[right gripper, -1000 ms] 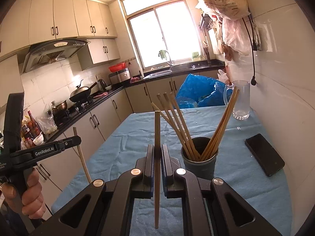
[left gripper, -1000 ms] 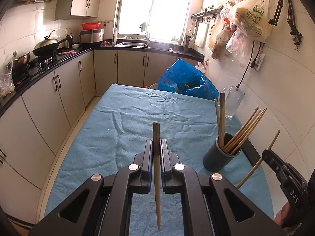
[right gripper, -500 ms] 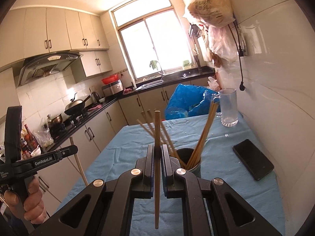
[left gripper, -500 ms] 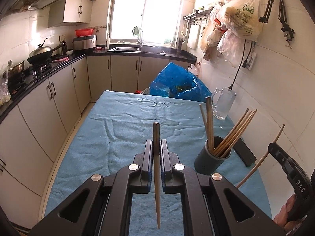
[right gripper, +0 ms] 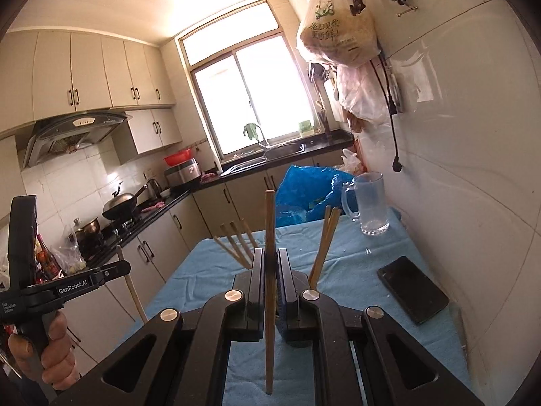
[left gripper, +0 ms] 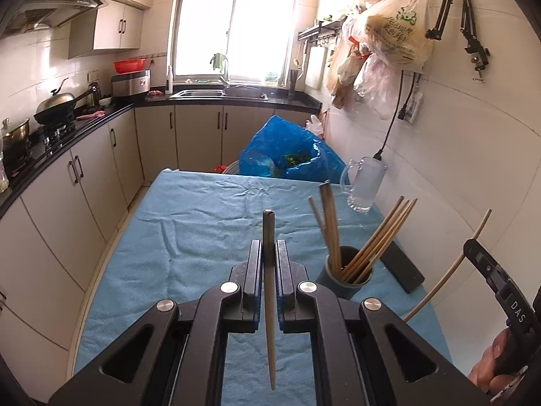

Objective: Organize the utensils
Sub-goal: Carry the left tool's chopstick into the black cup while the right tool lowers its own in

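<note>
Currently — each tool clamps one thin wooden stick. Left gripper: jaws closed on a dark-tipped tapered chopstick, held upright above the blue cloth-covered table. Right gripper: jaws closed on a pale wooden chopstick, also upright. Dark round holder cup: on the cloth, right of the left gripper, already stocked with leaning chopsticks. Step judged: carrying — both sticks airborne. Next: bring a tip over the cup mouth, lower, release.
</note>
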The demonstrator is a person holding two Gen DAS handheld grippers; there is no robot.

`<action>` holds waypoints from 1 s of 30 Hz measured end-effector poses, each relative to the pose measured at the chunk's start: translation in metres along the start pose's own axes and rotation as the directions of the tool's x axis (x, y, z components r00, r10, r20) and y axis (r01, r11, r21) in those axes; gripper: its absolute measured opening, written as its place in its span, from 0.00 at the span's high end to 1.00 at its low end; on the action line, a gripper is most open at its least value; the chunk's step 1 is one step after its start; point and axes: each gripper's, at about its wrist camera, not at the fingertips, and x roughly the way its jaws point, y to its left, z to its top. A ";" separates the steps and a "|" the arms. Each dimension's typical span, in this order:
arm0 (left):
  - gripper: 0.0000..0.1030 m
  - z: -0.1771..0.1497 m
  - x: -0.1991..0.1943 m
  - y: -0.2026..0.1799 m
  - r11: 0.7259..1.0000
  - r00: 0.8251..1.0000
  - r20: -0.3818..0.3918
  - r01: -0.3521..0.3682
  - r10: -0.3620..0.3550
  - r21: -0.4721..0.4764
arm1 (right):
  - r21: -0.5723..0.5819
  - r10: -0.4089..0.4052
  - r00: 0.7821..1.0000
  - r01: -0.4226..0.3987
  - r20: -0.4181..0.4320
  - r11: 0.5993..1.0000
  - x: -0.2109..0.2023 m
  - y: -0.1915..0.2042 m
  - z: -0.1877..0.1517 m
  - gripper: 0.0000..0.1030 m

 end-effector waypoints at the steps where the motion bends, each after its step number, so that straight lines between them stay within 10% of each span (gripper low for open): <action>1: 0.94 0.003 -0.001 -0.003 1.000 1.000 0.004 0.004 -0.004 0.003 | 0.000 -0.001 1.000 0.001 0.004 1.000 -0.001 0.000 0.002 0.93; 30: 0.94 0.088 0.029 -0.069 0.998 0.988 0.137 0.069 -0.068 0.001 | 0.032 -0.063 0.988 0.060 0.140 0.998 0.016 -0.013 0.063 0.93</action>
